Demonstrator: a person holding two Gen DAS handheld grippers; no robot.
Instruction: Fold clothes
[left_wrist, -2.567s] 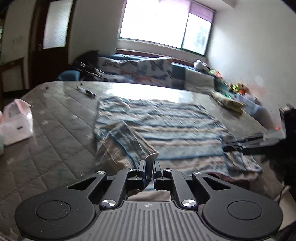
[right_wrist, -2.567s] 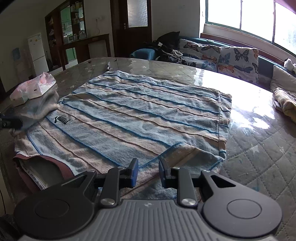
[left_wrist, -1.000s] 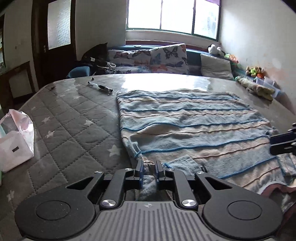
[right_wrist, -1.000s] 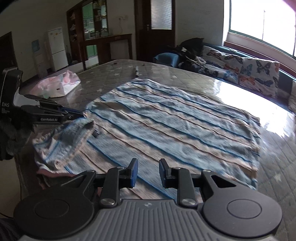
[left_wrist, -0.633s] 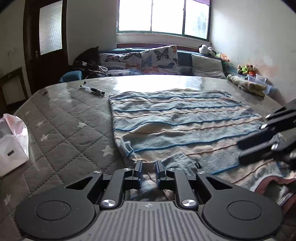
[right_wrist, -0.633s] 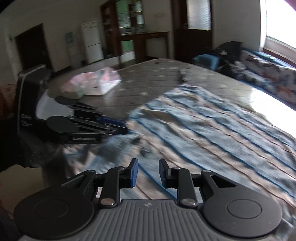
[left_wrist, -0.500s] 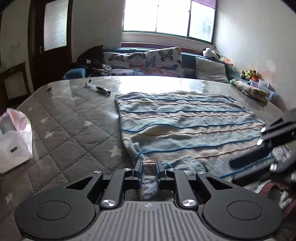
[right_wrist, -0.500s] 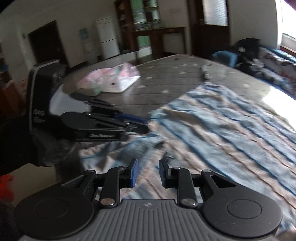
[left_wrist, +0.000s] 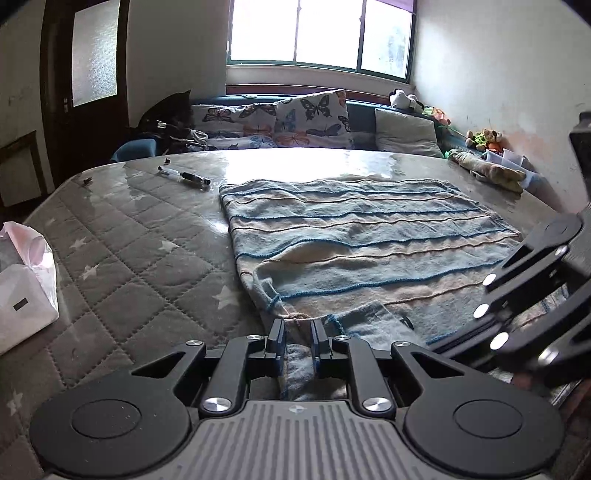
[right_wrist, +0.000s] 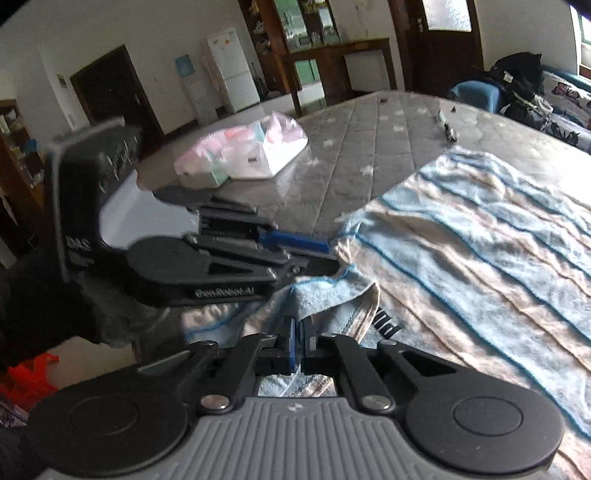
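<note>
A blue and beige striped garment (left_wrist: 362, 240) lies spread on the quilted grey table (left_wrist: 122, 258); it also shows in the right wrist view (right_wrist: 480, 240). My left gripper (left_wrist: 297, 338) is at the garment's near left corner, with cloth between its slightly parted fingers. My right gripper (right_wrist: 300, 338) is shut on a folded-over flap of the garment (right_wrist: 332, 295) at that same corner. The left gripper (right_wrist: 295, 240) shows just beyond it, and the right gripper's body (left_wrist: 524, 295) shows at the right of the left wrist view.
A pink and white plastic bag (right_wrist: 243, 155) lies on the table's left side, also in the left wrist view (left_wrist: 22, 280). A pen (left_wrist: 184, 176) lies at the back left. A sofa with butterfly cushions (left_wrist: 295, 122) stands behind the table. A crumpled cloth (left_wrist: 487, 171) lies at the back right.
My right gripper has swung left to the corner beside my left gripper and shut on the flap. My left gripper's fingers have parted a little around the cloth.
</note>
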